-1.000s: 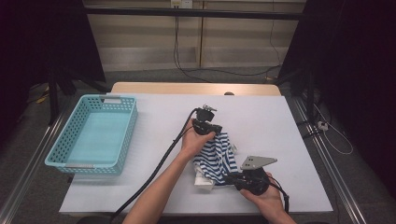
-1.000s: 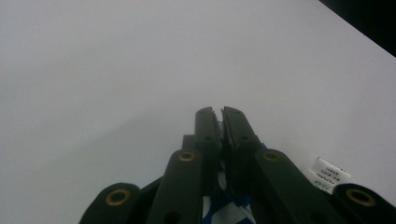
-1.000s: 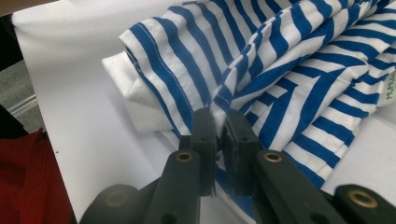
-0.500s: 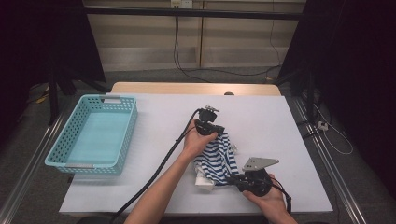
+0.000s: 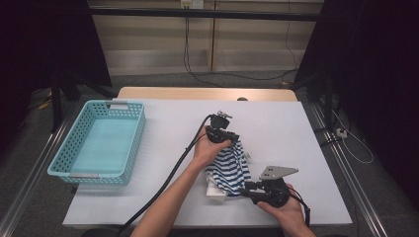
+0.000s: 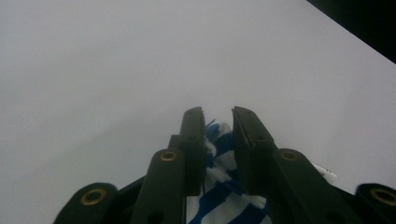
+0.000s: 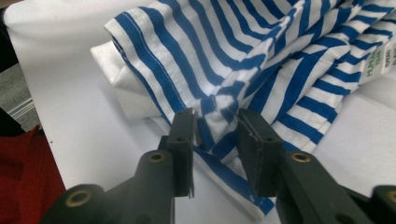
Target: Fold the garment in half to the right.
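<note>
Where the left gripper (image 6: 218, 135) covers it, striped cloth's (image 6: 219, 196) hidden edge.

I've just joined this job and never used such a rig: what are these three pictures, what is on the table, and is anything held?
A person holds a two-jaw tool in each hand. One camera looks down from above; the others ride on each tool.

On the white table lie a turquoise plastic basket and a blue-and-white striped cloth.

The left gripper and right gripper each have cloth between their jaws. Both have just been opening, with gaps beside the fabric, so neither seems to grip it now.
</note>
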A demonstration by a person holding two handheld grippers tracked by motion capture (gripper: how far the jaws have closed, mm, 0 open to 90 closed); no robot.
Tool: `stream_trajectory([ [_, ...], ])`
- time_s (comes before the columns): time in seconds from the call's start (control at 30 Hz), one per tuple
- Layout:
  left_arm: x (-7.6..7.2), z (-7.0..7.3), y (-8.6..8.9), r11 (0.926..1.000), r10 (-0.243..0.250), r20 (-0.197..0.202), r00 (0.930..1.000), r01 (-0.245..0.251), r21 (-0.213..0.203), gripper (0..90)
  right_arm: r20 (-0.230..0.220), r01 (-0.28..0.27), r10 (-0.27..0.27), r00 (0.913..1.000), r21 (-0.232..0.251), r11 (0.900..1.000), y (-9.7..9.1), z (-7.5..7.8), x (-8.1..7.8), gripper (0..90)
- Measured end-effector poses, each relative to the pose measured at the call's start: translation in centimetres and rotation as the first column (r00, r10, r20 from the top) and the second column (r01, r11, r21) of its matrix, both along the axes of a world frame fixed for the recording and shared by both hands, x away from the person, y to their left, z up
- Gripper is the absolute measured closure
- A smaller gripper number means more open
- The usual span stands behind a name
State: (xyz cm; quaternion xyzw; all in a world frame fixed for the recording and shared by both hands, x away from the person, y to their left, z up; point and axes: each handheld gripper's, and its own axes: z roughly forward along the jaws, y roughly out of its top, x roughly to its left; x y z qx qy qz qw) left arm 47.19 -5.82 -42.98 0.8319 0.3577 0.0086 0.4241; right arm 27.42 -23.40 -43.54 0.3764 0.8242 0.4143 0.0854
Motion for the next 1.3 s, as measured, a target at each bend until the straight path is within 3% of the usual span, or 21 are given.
stream_trajectory([
  [0.23,-0.1,0.4,0.6,0.9996,0.008,0.01,0.9999,-0.008,-0.027,57.1,0.006,0.01,-0.01,0.9999,0.01,0.9999,-0.1,0.1,0.0,57.5],
  [0.37,-0.1,0.6,1.4,0.9997,0.011,0.043,0.999,-0.01,-0.022,43.4,0.017,0.027,-0.027,0.9995,0.017,0.9995,-0.4,0.3,0.1,51.8],
  [0.5,-0.3,1.1,2.5,0.9982,0.048,0.07,0.9964,-0.045,-0.039,29.0,0.051,0.039,-0.04,0.9979,0.034,0.9987,-0.5,0.8,0.4,44.1],
  [0.7,-0.5,1.7,4.2,0.9968,0.071,0.122,0.99,-0.066,-0.046,10.8,0.086,0.059,-0.064,0.9943,0.058,0.9966,-0.7,2.0,1.5,43.4],
  [1.0,-1.3,1.3,6.7,0.9967,0.062,0.137,0.9887,-0.054,-0.061,5.3,0.13,0.084,-0.09,0.9874,0.055,0.995,-0.6,3.4,4.5,52.5],
  [1.3,-1.8,0.5,7.8,0.9977,0.044,0.156,0.9868,-0.035,-0.059,5.0,0.136,0.095,-0.1,0.9857,0.048,0.9943,0.1,2.8,7.8,55.0],
])
